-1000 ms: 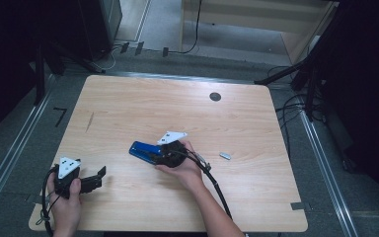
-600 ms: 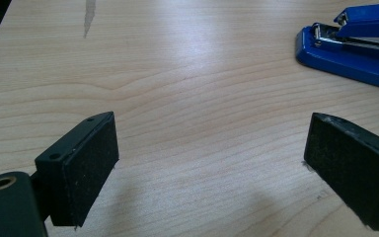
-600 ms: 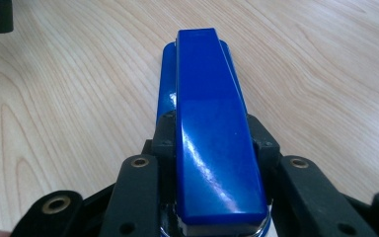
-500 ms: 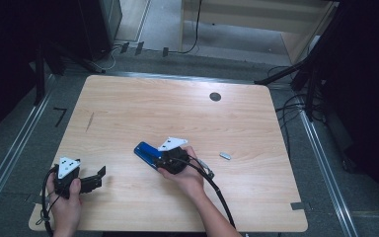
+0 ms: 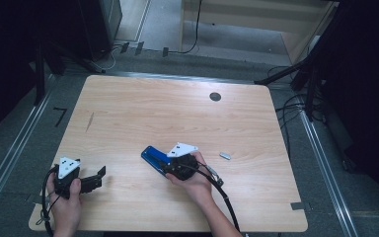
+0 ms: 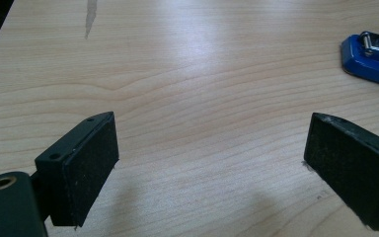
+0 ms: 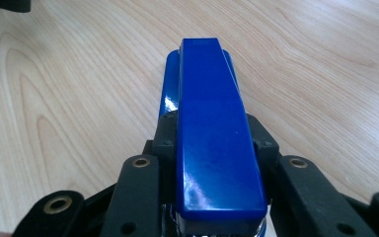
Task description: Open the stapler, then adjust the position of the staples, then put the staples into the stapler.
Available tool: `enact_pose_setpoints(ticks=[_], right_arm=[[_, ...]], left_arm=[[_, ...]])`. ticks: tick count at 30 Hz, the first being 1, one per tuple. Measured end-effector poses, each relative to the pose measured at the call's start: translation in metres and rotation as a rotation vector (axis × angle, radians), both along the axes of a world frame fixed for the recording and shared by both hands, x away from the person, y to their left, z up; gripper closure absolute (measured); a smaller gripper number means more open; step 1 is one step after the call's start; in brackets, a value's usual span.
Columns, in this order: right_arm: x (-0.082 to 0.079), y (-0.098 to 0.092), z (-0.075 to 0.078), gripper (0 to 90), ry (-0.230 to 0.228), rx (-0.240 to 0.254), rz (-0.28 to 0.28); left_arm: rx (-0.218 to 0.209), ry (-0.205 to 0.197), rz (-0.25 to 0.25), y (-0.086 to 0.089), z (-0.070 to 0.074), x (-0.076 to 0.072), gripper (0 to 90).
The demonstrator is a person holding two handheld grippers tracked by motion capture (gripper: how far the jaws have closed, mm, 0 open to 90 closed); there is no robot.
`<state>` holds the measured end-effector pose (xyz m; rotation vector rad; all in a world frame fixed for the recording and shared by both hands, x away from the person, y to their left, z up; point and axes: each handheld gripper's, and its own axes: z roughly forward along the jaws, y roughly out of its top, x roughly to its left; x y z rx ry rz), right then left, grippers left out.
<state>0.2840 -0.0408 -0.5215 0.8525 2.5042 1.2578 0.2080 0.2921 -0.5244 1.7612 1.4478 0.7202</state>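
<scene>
My right claw (image 7: 212, 163) pinches the blue stapler (image 7: 214, 133) by its sides, jaws just closed in on it; the stapler lies low over the worktop (image 5: 177, 113), near the front middle. My left claw (image 6: 212, 163) rests at the front left corner, spread wide, nothing between the jaws.

You see the worktop (image 5: 128, 113) evenly lit from overhead in the high view, while the floor and corners around it fall into near-black. In the left gripper view, a pale band of glare crosses the wood and soft shadows lie under the hand-held gripper (image 6: 212, 163); its near pads blur slightly. In the right gripper view, the blue stapler (image 7: 217, 143) carries small bright highlights, and the wood grain stays sharp.
</scene>
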Motion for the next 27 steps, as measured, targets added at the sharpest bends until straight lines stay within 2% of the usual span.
enact_pose_setpoints(ticks=[3, 12, 13, 21, 27], right_arm=[[-0.005, -0.007, 0.001, 67.0, -0.016, -0.006, 0.022], [-0.014, -0.03, 0.003, 67.0, -0.028, -0.008, 0.025], [-0.017, -0.038, 0.002, 67.0, -0.028, -0.008, 0.02], [-0.029, -0.066, -0.002, 67.0, -0.033, 0.006, 0.017], [-0.037, -0.078, -0.005, 67.0, -0.039, 0.021, 0.034]], left_arm=[[0.002, 0.003, -0.002, 0.0, 0.0, 0.0, 6.7], [0.0, 0.003, -0.003, 0.0, 0.0, 0.0, 6.7], [-0.001, 0.002, -0.002, 0.0, 0.0, 0.0, 6.7], [0.001, 0.001, -0.002, 0.0, 0.0, 0.0, 6.7], [-0.004, -0.002, -0.002, -0.001, 0.0, -0.001, 6.7]])
